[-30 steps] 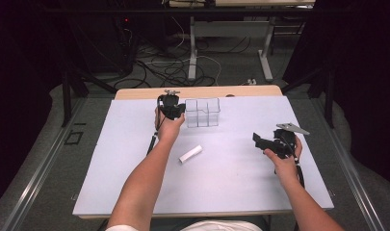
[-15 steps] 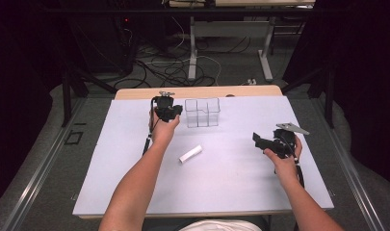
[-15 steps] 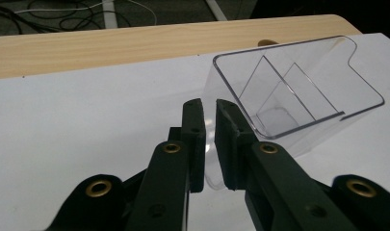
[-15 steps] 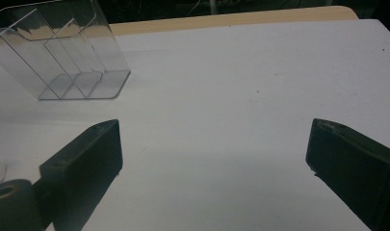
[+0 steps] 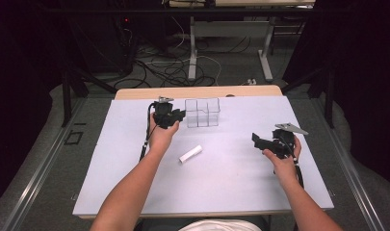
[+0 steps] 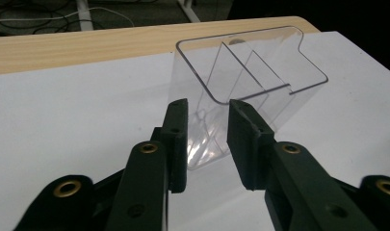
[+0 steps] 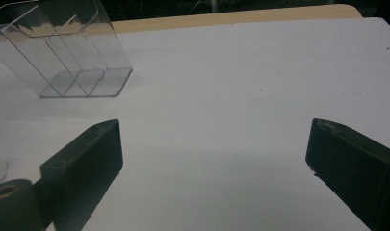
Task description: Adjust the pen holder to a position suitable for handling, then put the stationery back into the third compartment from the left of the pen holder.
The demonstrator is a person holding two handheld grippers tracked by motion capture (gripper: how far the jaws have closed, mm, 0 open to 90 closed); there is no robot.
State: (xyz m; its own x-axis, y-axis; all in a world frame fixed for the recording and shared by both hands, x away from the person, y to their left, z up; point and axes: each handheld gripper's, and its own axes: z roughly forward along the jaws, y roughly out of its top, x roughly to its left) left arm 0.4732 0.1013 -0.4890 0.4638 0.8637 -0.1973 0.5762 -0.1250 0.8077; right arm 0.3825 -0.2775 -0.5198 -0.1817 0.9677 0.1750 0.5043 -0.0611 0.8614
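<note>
A clear plastic organizer (image 5: 202, 113) with dividers stands at the back middle of the white table mat (image 5: 120, 183). My left gripper (image 5: 179, 116) sits just left of it, jaws pointing at it. In the left gripper view the jaws stand a little apart, open (image 6: 207, 115), with the organizer's (image 6: 260, 72) near corner right beyond their tips; nothing is clamped. A small white cylinder (image 5: 190, 153) lies on the mat nearer the person. My right gripper (image 5: 256, 140) hovers at the right side, wide open (image 7: 214, 144) and empty, facing the organizer (image 7: 62, 53) from a distance.
The mat covers a wooden table whose bare far edge (image 5: 197, 91) shows behind the organizer. Cables (image 5: 183, 67) and table legs lie on the floor beyond. Both forearms come in from the bottom.
My left gripper has drawn back slightly toward the person and a little left, still beside the organizer. The right gripper has stayed put.
</note>
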